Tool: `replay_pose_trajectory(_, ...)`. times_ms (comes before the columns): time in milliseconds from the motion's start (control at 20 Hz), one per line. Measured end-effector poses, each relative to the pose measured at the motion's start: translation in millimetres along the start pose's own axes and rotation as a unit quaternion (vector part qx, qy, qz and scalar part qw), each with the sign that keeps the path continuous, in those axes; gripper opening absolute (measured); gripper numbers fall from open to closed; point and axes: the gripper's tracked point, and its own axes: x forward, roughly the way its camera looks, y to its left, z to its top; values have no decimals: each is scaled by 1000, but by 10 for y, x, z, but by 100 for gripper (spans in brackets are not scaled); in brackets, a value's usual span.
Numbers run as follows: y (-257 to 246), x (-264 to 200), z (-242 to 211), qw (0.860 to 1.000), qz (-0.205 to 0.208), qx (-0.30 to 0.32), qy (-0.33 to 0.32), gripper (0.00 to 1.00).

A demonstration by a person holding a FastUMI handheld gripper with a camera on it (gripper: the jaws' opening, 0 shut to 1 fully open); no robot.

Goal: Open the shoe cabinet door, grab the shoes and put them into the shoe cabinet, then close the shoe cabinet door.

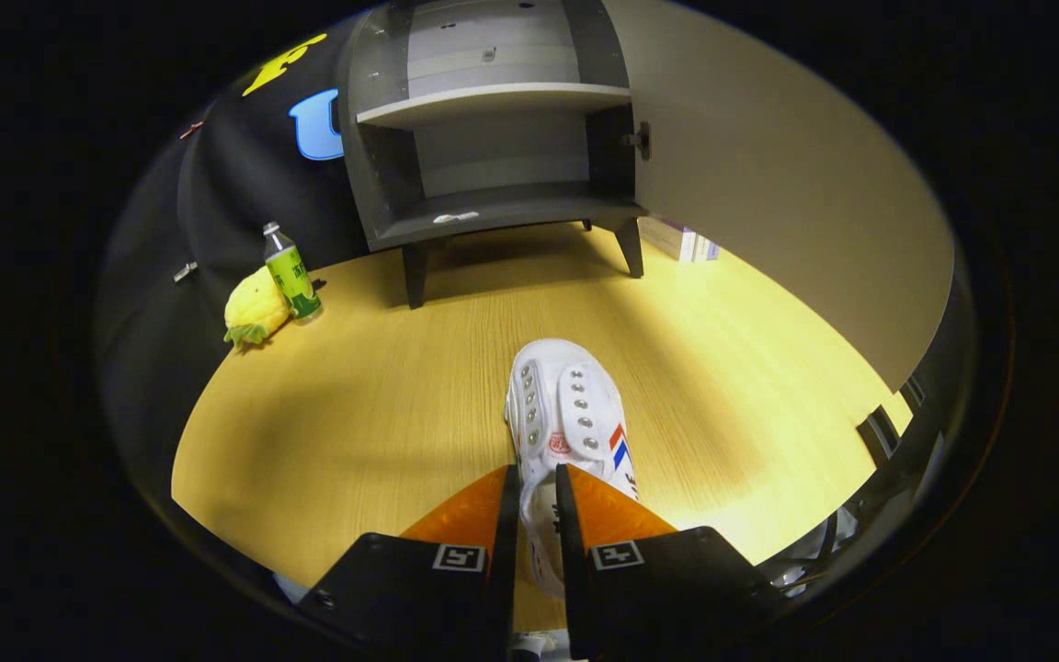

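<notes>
On the near part of the wooden table [355, 405], the gripper [537, 487] has its fingers drawn close together, clamped on the heel end of a white shoe [566, 405] whose toe points away toward the shoe cabinet [493, 119]. Both fingers look pressed against the shoe's sides. The cabinet stands at the far end, its door [768, 184] already swung open to the right, lower shelf bare except for a small pale scrap. So the step in hand looks like grab-and-carry: door done, shoe gripped, not yet stowed. Next move likely calls for lifting the shoe clear of the table and carrying it straight ahead onto the lower shelf, keeping the toe under the middle shelf. Writing: shoe has a small red round tongue logo and red-blue side stripes, unreadable. Far left, a green-labelled bottle [290, 271] stands touching a yellow plush toy [256, 308]; label text too small to read.
</notes>
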Motion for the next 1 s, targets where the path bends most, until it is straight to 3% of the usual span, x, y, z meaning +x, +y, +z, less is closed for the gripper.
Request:
replay_pose_trajectory(400, 56, 258, -120, 1000, 4, 11, 20, 24)
replay_pose_trajectory(1000, 62, 470, 30, 1000, -4, -6, -12, 22)
